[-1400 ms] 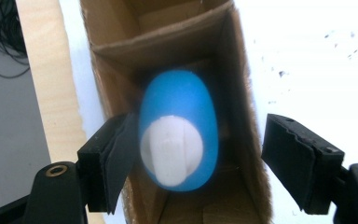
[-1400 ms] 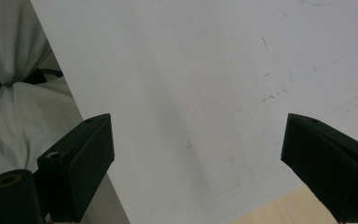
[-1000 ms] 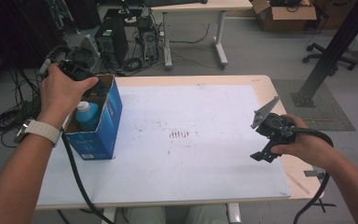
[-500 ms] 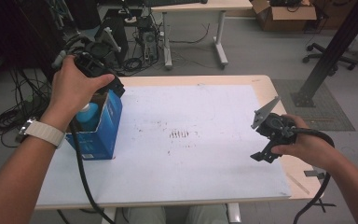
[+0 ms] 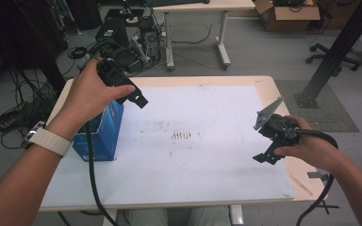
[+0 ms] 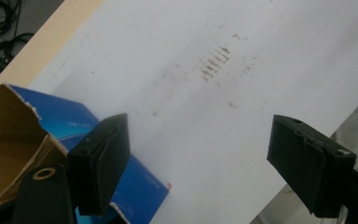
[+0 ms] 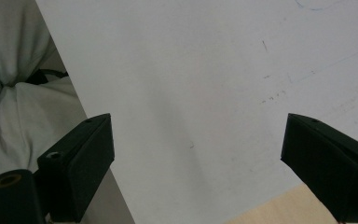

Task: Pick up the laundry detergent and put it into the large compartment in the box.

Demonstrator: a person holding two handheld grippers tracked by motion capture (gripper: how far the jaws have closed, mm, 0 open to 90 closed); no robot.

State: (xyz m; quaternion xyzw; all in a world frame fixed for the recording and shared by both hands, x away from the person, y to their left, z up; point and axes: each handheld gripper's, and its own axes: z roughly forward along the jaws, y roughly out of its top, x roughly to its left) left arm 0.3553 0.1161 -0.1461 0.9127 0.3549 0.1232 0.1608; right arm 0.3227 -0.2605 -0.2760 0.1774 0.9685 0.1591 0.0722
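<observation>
An open blue cardboard box (image 5: 101, 136) stands on the left of the white table sheet (image 5: 202, 174). My left gripper (image 5: 134, 96) is held in the air above the box's far right corner, its jaws pointing down toward the sheet. In the left gripper view its jaws (image 6: 200, 140) stand wide open and empty, with the blue box (image 6: 142, 184) and its brown inside at lower left. At the table's right edge my right gripper (image 5: 264, 141) hovers low. Its jaws (image 7: 200, 135) are wide apart over the bare sheet with nothing between them.
Dark smudge marks (image 5: 184, 135) sit mid-sheet. Behind the table, computer cases (image 5: 122, 42) and cables lie on the floor beside a second table (image 5: 193, 7). A black post (image 5: 334, 52) rises at right. The person's light clothing (image 7: 18, 93) is below the table's near edge.
My left gripper has lifted away from the blue box's top and swung up and to the right. The hand now covers the bottle seen in the box earlier. The right gripper has stayed put.
</observation>
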